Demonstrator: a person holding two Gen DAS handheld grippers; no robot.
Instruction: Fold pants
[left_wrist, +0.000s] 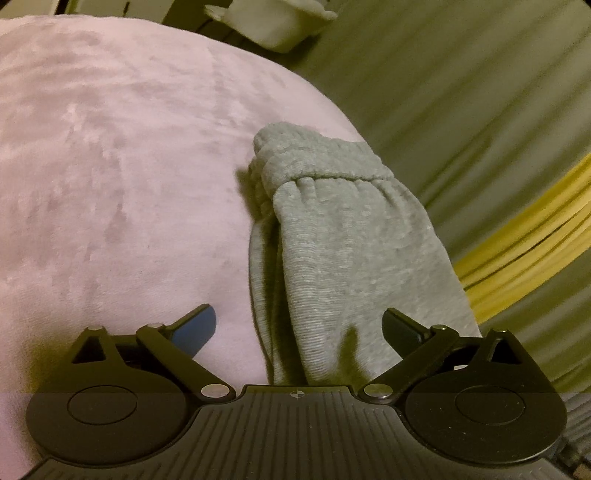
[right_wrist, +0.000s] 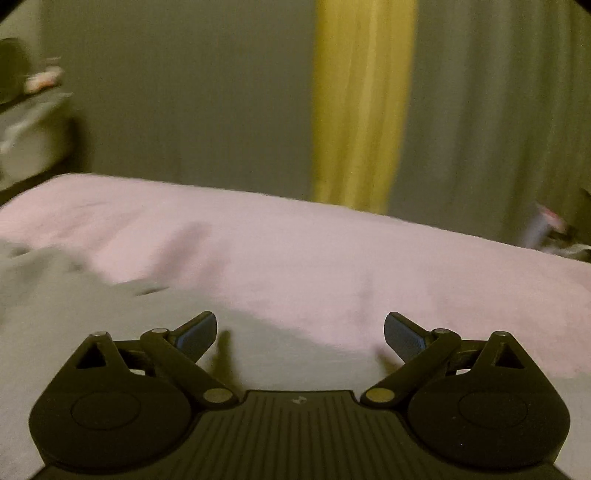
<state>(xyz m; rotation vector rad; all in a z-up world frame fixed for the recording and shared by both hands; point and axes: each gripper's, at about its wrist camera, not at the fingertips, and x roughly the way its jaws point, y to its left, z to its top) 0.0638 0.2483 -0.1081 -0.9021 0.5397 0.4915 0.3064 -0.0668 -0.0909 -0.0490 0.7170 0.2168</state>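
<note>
Pink plush bedding (left_wrist: 110, 166) covered the soft surface where the work took place, with grey-green curtains (right_wrist: 184, 110) hanging behind it and a yellow curtain panel (right_wrist: 362, 110) among them.

Grey sweatpants (left_wrist: 343, 236) lay on the bedding directly ahead of the left gripper (left_wrist: 299, 325). One leg of the garment ran away from the gripper, ending in a ribbed, gathered cuff at its far end, close to the bed's edge. The near part of the fabric lay between the two fingers, nearer the right-hand one. That gripper's jaws were spread wide; neither pad pressed on the cloth, and nothing was held. A blue pad (left_wrist: 195, 328) showed on the inner face of its left-hand finger.

From the right gripper (right_wrist: 300, 332), more of the grey fabric (right_wrist: 55, 314) spread below and off to the left, with bare pink bedding ahead and to the right. Its jaws also stood wide apart, empty, hovering above the cloth. This view was blurred.

Beyond the bed, past the left gripper, sat a pale bin-like object (left_wrist: 273, 22), too indistinct to identify.
</note>
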